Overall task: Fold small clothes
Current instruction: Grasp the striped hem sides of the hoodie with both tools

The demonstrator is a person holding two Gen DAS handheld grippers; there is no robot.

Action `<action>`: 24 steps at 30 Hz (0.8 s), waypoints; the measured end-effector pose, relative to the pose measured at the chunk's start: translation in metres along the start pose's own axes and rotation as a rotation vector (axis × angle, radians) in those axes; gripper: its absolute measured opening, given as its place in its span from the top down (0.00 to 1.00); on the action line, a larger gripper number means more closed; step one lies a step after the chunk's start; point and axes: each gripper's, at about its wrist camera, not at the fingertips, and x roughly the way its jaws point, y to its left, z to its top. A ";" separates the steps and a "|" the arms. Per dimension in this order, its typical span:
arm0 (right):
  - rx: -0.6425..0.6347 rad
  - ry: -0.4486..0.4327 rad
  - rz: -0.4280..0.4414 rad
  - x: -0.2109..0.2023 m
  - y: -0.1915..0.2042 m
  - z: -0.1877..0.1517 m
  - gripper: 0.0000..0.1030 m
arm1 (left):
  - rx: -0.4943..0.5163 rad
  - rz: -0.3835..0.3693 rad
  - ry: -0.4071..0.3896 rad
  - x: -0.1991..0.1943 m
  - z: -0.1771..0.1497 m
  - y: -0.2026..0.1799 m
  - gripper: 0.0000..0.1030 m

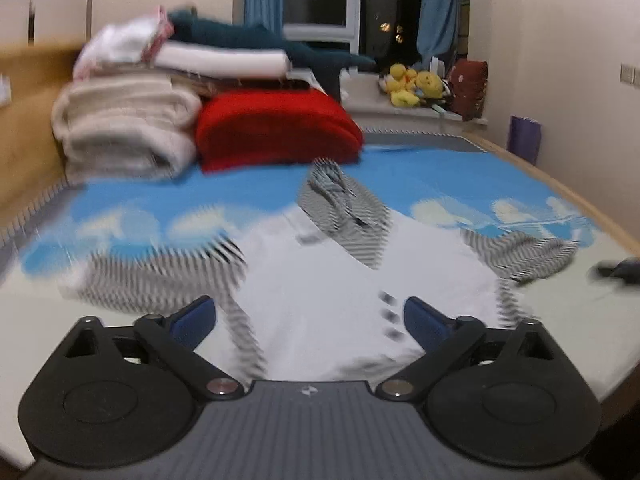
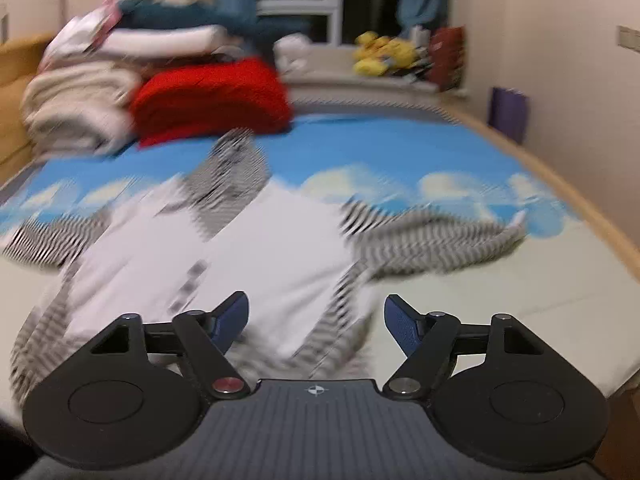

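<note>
Left wrist only: dark object (image 1: pixel 618 270) beside jacket (image 1: pixel 320 300).

We find the small garment (image 1: pixel 320 280) smeared by blur (stripes reduced to zigzags); its near hem hides behind the left gripper (image 1: pixel 310 320).

Soft cloth garment (image 1: pixel 320 280), white with striped knit sleeves; fuzzy red blanket (image 1: pixel 276 128) upper left; matt black plastic left gripper (image 1: pixel 310 316), blue textured pads (image 1: pixel 196 320).
</note>
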 end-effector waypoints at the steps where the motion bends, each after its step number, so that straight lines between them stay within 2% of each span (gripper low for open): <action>1: 0.028 -0.008 -0.009 0.006 -0.015 0.007 0.35 | -0.024 0.008 0.017 0.012 0.006 0.013 0.14; 3: 0.046 -0.002 -0.009 0.019 -0.029 0.009 0.46 | -0.111 0.001 0.092 0.041 0.012 0.038 0.37; 5: 0.052 0.045 -0.010 0.038 -0.038 -0.001 0.52 | -0.190 -0.021 0.144 0.067 0.006 0.056 0.49; 6: 0.057 0.079 -0.006 0.048 -0.041 -0.009 0.52 | -0.224 -0.026 0.221 0.087 -0.012 0.064 0.50; 8: 0.092 0.182 0.011 0.069 -0.043 -0.022 0.52 | -0.361 -0.027 0.398 0.116 -0.033 0.085 0.50; 10: 0.126 0.234 0.060 0.086 -0.043 -0.031 0.52 | -0.483 -0.049 0.520 0.137 -0.051 0.100 0.50; 13: 0.113 0.320 0.057 0.112 -0.036 -0.039 0.51 | -0.534 -0.019 0.645 0.156 -0.069 0.109 0.46; 15: 0.131 0.362 0.074 0.124 -0.031 -0.041 0.47 | -0.558 -0.048 0.687 0.170 -0.077 0.110 0.38; 16: 0.141 0.398 0.091 0.131 -0.027 -0.045 0.40 | -0.555 -0.054 0.706 0.174 -0.081 0.109 0.37; 17: 0.142 0.435 0.101 0.137 -0.024 -0.046 0.32 | -0.546 -0.054 0.728 0.178 -0.084 0.108 0.32; 18: 0.133 0.478 0.104 0.145 -0.021 -0.049 0.29 | -0.536 -0.052 0.743 0.181 -0.087 0.107 0.25; 21: 0.063 0.615 0.098 0.161 -0.010 -0.065 0.27 | -0.509 -0.050 0.807 0.193 -0.096 0.102 0.23; 24: -0.007 0.671 0.080 0.166 -0.004 -0.075 0.29 | -0.476 -0.072 0.820 0.194 -0.097 0.096 0.22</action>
